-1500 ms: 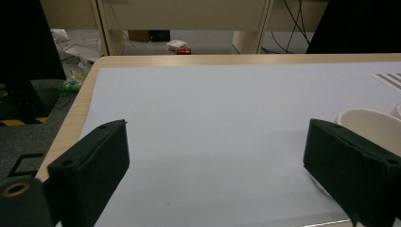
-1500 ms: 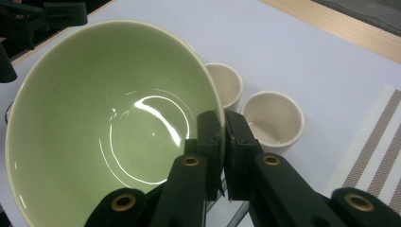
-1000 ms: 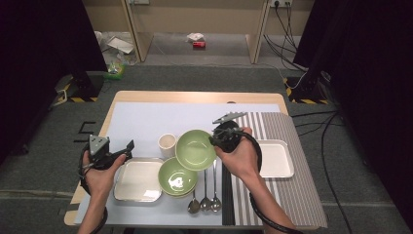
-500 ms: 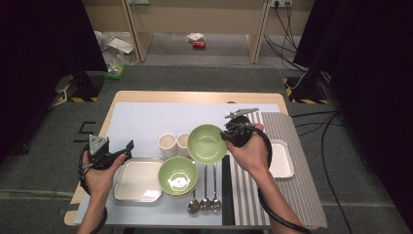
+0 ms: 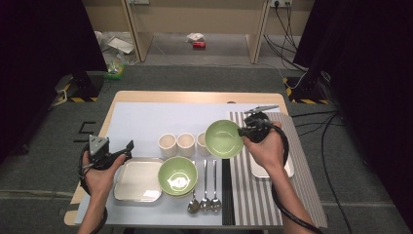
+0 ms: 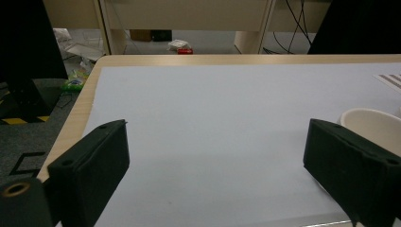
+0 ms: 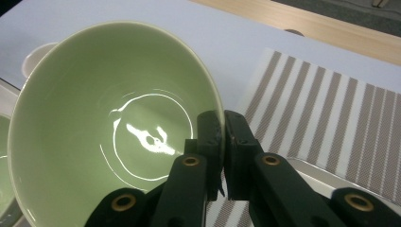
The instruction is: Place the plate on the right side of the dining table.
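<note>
My right gripper [image 5: 242, 131] is shut on the rim of a pale green bowl [image 5: 223, 139], which it holds tilted above the table at the left edge of the striped mat [image 5: 248, 195]. In the right gripper view the jaws pinch the bowl's wall [image 7: 108, 123], one inside and one outside, at my right gripper [image 7: 222, 118]. Another green bowl [image 5: 178, 175] sits on a stack near the front. My left gripper [image 5: 124, 148] hovers at the table's left with nothing between its jaws; in the left gripper view my left gripper [image 6: 215, 156] stands wide open.
Three cream cups [image 5: 167, 143] stand in a row mid-table, the rightmost partly behind the held bowl; one cup [image 6: 369, 123] is by my left gripper's right jaw. A white tray [image 5: 138, 180] lies front left, another [image 5: 290, 170] under the right hand. Three spoons [image 5: 204, 200] lie beside the stack.
The right gripper has carried the green bowl to the right, toward the striped mat, uncovering more cups. The left gripper has stayed where it was.
</note>
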### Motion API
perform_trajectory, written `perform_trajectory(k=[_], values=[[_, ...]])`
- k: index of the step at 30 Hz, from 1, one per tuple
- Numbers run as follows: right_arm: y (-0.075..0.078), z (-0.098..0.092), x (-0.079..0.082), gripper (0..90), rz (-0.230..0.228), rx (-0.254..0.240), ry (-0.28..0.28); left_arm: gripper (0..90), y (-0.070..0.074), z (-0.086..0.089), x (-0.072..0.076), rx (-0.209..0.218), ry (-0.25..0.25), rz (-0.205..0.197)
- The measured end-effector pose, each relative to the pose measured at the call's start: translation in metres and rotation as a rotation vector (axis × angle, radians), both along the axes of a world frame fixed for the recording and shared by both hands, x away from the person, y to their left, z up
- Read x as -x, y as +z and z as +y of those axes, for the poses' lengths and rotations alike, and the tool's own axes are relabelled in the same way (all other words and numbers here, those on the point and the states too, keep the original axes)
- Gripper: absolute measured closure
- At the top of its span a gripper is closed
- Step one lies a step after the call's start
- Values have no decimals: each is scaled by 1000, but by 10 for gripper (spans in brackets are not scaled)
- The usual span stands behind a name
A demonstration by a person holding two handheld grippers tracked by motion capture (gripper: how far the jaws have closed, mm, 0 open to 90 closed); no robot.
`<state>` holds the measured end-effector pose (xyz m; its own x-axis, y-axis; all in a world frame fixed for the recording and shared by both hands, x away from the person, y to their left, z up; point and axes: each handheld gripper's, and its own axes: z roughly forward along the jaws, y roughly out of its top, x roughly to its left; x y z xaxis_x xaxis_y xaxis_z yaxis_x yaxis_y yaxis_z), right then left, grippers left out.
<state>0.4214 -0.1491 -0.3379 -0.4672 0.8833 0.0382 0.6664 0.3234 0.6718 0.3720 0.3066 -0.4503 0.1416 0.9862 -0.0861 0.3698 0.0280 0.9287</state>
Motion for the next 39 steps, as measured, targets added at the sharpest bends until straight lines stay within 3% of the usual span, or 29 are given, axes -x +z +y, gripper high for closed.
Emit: perform_trajectory(k=[17, 39], values=[[-7, -65, -4, 870, 15, 5, -133, 67, 0, 1, 0, 3, 3, 2], [-34, -125, -1, 869, 104, 25, -263, 67, -3, -1, -1, 3, 0, 11]])
